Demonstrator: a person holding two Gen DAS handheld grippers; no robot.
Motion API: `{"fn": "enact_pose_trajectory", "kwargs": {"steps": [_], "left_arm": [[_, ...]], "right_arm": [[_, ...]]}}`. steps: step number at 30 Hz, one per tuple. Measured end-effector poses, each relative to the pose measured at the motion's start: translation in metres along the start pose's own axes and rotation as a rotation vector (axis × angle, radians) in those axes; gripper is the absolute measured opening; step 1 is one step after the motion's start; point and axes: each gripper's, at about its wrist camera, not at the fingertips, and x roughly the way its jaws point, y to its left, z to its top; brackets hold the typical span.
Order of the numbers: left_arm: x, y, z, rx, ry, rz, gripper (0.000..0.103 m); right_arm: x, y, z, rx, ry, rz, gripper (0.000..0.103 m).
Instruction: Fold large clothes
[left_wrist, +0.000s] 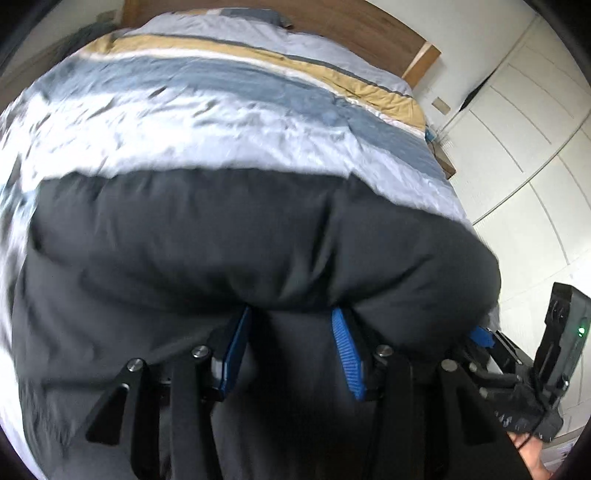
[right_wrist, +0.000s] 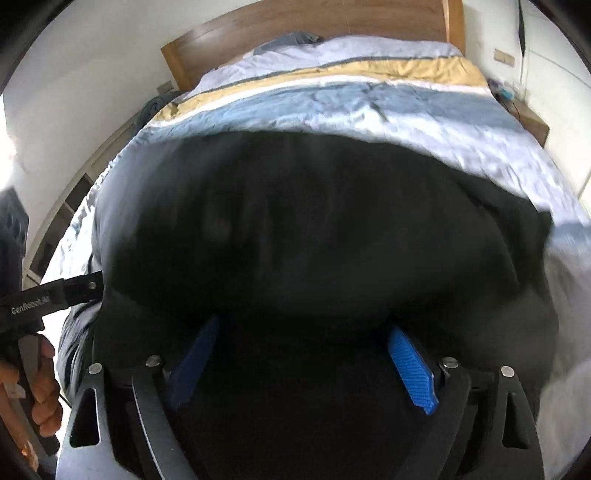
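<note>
A large black garment (left_wrist: 221, 240) lies on the bed and fills the lower half of both views (right_wrist: 314, 229). My left gripper (left_wrist: 291, 314) has its blue pads (left_wrist: 345, 354) spread apart, with black cloth bulging over the fingertips and lying between them. My right gripper (right_wrist: 303, 328) also stands with its blue pads (right_wrist: 412, 369) wide apart, fingertips hidden under a fold of the garment. Whether either gripper pinches the cloth is hidden. The right gripper also shows at the right edge of the left wrist view (left_wrist: 480, 338).
The bed carries a duvet (left_wrist: 221, 122) striped light blue, white and tan, with a wooden headboard (right_wrist: 314, 18) behind. White wardrobe doors (left_wrist: 517, 129) stand right of the bed. A small wooden nightstand (right_wrist: 532, 122) sits by the bed's far right corner.
</note>
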Motion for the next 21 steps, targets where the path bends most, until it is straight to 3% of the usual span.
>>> {"fn": "enact_pose_trajectory", "kwargs": {"steps": [10,16,19,21], "left_arm": [[0.097,0.006,0.101,-0.022,0.05,0.108,0.044],[0.131,0.014,0.12,0.001,0.077,0.136,0.046],[0.13,0.029,0.124,-0.005,0.083,0.093,0.047],[0.123,0.044,0.123,0.008,0.08,0.108,0.047]], "right_arm": [[0.068,-0.045,0.074,0.09,0.05,-0.057,0.095],[0.1,-0.063,0.093,0.133,0.092,-0.079,0.098],[0.101,-0.076,0.095,0.147,0.094,-0.071,0.099],[0.096,-0.093,0.092,0.16,0.093,-0.084,0.099]]}}
